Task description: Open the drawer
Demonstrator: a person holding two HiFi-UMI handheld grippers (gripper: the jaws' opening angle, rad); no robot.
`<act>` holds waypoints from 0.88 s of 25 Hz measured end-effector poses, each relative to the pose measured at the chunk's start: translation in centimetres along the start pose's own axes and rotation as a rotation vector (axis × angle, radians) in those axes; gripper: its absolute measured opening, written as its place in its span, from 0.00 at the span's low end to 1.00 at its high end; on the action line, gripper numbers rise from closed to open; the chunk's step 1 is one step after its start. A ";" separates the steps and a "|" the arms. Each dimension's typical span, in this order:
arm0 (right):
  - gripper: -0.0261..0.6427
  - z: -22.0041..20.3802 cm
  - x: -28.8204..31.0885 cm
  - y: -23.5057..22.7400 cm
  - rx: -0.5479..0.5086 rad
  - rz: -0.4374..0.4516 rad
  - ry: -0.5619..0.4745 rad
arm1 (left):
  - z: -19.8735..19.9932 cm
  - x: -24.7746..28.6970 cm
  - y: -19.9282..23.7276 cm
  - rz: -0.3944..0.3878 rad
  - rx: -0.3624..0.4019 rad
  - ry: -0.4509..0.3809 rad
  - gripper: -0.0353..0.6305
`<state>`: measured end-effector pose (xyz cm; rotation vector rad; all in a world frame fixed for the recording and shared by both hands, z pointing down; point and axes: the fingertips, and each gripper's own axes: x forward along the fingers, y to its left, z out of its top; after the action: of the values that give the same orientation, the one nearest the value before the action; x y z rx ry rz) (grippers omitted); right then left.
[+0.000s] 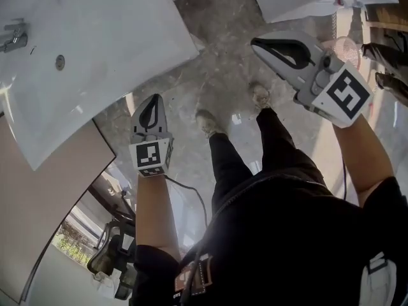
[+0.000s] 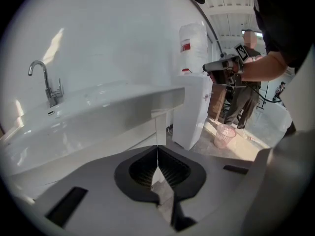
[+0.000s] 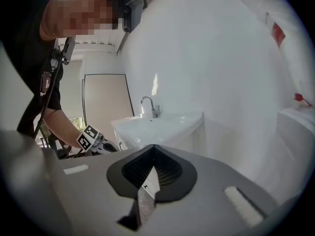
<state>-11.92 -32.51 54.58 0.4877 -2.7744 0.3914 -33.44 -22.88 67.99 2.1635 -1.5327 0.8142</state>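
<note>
A white washbasin with a chrome tap fills the upper left of the head view. In the left gripper view its tap and thick white front edge lie ahead; I cannot make out a drawer front or handle. My left gripper hangs over the floor just right of the basin's corner, jaws shut and empty. My right gripper is held further right, apart from the basin, also shut on nothing. It faces the basin from a distance.
A tall white dispenser with a bottle on top stands right of the basin. A pink wastebasket sits on the marble floor beside it. Another person stands behind. A beige panel flanks the basin's near side.
</note>
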 end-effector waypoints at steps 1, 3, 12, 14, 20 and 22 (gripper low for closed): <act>0.03 -0.6 0.1 0.0 0.003 0.000 -0.005 | -0.8 0.5 0.0 0.002 0.020 0.019 0.06; 0.03 -1.7 0.2 -0.2 0.006 0.003 -0.012 | -2.0 1.4 0.0 0.014 0.054 0.050 0.11; 0.03 -5.6 0.1 -0.4 0.013 0.021 0.009 | -5.5 6.7 2.2 0.062 0.269 0.188 0.28; 0.03 -7.0 0.7 0.3 0.011 0.029 0.029 | -6.7 7.5 3.9 0.077 0.294 0.213 0.29; 0.03 -9.5 1.5 -1.2 0.024 0.046 0.079 | -8.2 10.7 6.8 0.066 0.432 0.343 0.29; 0.03 -9.8 1.7 -2.3 0.038 0.055 0.092 | -7.9 11.9 6.8 0.048 0.471 0.381 0.29</act>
<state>-10.21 -32.00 64.66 0.3925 -2.7005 0.4674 -38.88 -29.21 81.44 2.1009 -1.2931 1.6320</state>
